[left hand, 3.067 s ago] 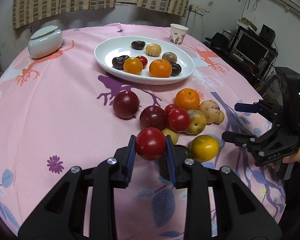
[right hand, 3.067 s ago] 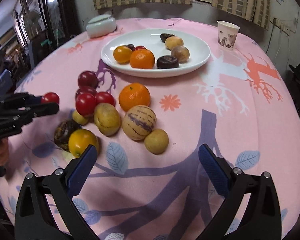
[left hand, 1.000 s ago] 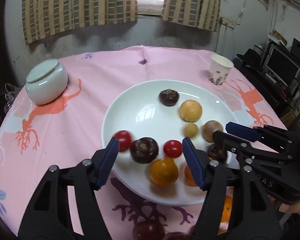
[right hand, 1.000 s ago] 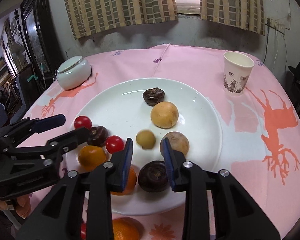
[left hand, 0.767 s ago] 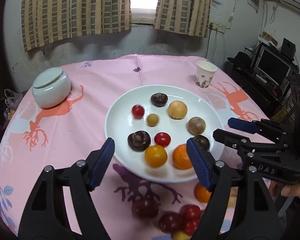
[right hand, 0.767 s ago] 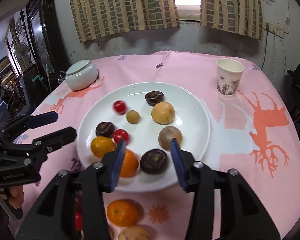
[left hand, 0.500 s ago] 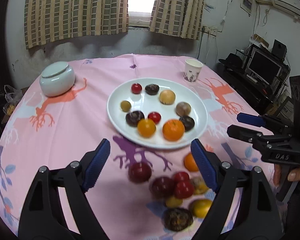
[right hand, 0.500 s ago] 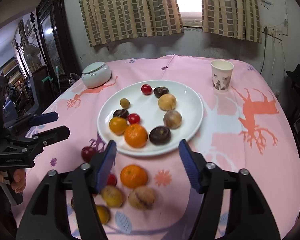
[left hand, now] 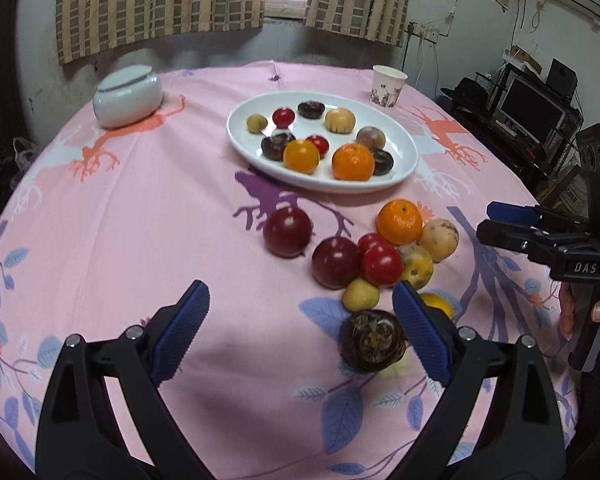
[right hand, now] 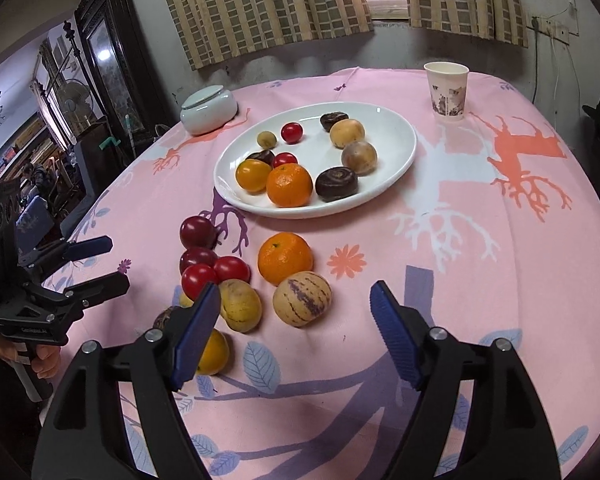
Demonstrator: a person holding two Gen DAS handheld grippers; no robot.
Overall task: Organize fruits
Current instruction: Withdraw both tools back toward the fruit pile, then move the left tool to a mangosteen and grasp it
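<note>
While both cameras face the pink tablecloth (left hand: 140, 220), each catches things the other misses.

Left wrist view, left to right: white lidded jar (left hand: 127, 95) at upper left; white plate (left hand: 406, 152) at upper centre, carrying nine fruits, among them an orange (left hand: 353, 162) and a small red tomato (left hand: 283, 117). Paper cup (left hand: 388, 87) sits right of the plate. Loose fruit pile lies at centre right: dark plum (left hand: 287, 232), second orange (left hand: 399, 221), red tomato (left hand: 381, 265). Dark mangosteen (left hand: 373, 340) shows in full here, just inside the right finger. Left gripper (left hand: 300, 330): jaws spread wide, nothing between them. Monitor and shelving appear only here, at right edge.

Right wrist view, left to right: dark cabinet and lit back room at upper left, seen only here. The left gripper (right hand: 96, 262) shows side-on at the left edge, parted and empty. Striped melon-like fruit (right hand: 302, 299) is plain at centre; in the left view it is partly hidden behind the pile. Mangosteen is almost hidden behind the left finger. Right gripper (right hand: 294, 322): jaws wide apart, empty, hovering near the pile. Cup at upper right.
</note>
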